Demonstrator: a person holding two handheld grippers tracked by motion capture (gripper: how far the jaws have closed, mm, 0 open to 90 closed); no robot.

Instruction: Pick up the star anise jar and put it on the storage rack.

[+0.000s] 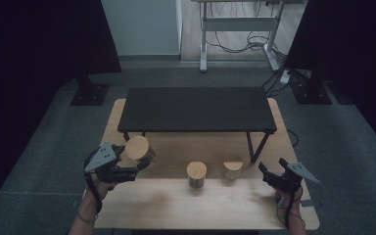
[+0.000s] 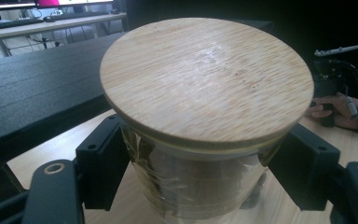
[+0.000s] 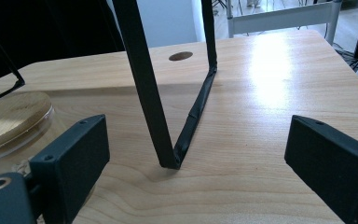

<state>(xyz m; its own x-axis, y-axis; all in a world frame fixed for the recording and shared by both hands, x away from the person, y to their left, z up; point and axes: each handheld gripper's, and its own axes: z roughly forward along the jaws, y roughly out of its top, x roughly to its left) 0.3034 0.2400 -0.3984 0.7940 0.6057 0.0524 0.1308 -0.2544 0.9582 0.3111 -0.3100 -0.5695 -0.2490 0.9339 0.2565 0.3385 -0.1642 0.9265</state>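
The jaws of the left gripper (image 1: 142, 164) pinch the glass body of a jar with a wooden lid (image 2: 205, 79), held tilted above the wooden table (image 1: 176, 205) near its left edge; the right gripper's (image 1: 269, 174) jaws stand spread with nothing between them. The black shelf (image 1: 196, 108) spans the table's far half. The right gripper view alone shows the shelf's V-shaped leg (image 3: 186, 135) planted ahead. Two more lidded jars (image 1: 196, 174) stand between the grippers; their contents cannot be made out. Bare wood lies in front.
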